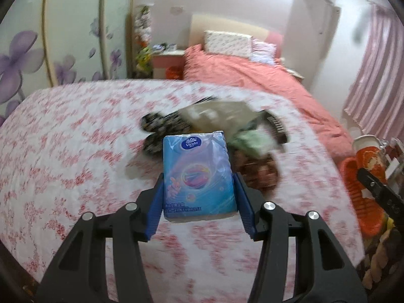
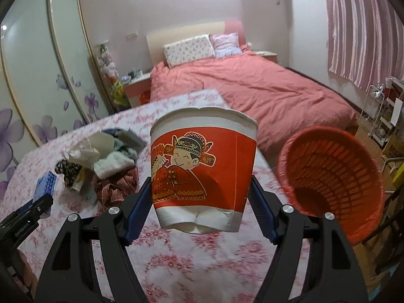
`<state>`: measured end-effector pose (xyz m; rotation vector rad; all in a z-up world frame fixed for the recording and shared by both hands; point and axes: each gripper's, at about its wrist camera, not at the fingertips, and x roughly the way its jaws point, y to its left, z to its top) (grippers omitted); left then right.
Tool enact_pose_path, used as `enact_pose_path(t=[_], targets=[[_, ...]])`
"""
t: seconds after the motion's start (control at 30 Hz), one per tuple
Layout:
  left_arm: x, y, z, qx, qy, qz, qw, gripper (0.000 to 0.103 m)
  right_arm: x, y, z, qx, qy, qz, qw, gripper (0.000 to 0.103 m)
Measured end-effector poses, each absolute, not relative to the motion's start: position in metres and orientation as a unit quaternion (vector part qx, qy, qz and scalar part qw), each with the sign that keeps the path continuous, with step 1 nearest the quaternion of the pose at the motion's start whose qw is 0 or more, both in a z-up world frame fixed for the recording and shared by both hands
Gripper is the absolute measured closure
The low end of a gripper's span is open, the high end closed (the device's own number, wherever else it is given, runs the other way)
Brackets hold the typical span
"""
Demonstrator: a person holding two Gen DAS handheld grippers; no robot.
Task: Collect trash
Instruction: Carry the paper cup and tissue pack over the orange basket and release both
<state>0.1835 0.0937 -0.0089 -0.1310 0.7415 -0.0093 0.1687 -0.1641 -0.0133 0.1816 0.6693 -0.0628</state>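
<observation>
Blue tissue pack (image 1: 199,176): pinched in our left claw (image 1: 199,197).
Paper cup (image 2: 203,171): squeezed in our right claw (image 2: 199,209); bin (image 2: 330,181) just right.
Risk: we may crush the dented cup; it could slip.

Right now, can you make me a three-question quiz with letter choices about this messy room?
1. Where is the orange basket?
A. right of the paper cup
B. on the pink bed
C. under the clothes pile

2. What colour is the tissue pack?
A. green
B. blue
C. yellow

3. What is the right hand-held gripper doing?
A. hanging empty
B. clamping the paper cup
C. pinching a sock

Answers:
1 A, the basket sits at the table's right edge beside the cup.
2 B, its wrapper is blue in the left hand-held gripper.
3 B, both pads press the cup's sides.
</observation>
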Motion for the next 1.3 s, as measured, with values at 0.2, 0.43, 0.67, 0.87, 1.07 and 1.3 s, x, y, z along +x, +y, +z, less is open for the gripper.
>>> enact_pose_path(t=[0.2,0.43,0.67,0.87,1.07,1.3], targets=[[0.168,0.042,0.020,-0.052,0.333,-0.068,0.939,0.051,0.147,-0.188,0.002,0.101,0.298,-0.053,0.948,0.031],[0.169,-0.040,0.035,-0.027,0.320,-0.158,0.934,0.051,0.134,-0.231,0.002,0.121,0.283,-0.102,0.946,0.031],[0.177,-0.118,0.029,-0.006,0.323,-0.232,0.917,0.051,0.134,-0.269,-0.012,0.140,0.278,-0.151,0.938,0.031],[0.193,-0.173,0.010,0.015,0.339,-0.277,0.899,0.051,0.136,-0.297,-0.024,0.160,0.277,-0.169,0.932,0.030],[0.213,-0.222,-0.013,0.034,0.358,-0.313,0.879,0.051,0.140,-0.327,-0.030,0.183,0.273,-0.183,0.927,0.030],[0.236,-0.249,-0.038,0.047,0.376,-0.316,0.870,0.049,0.142,-0.354,-0.041,0.211,0.278,-0.194,0.917,0.022]])
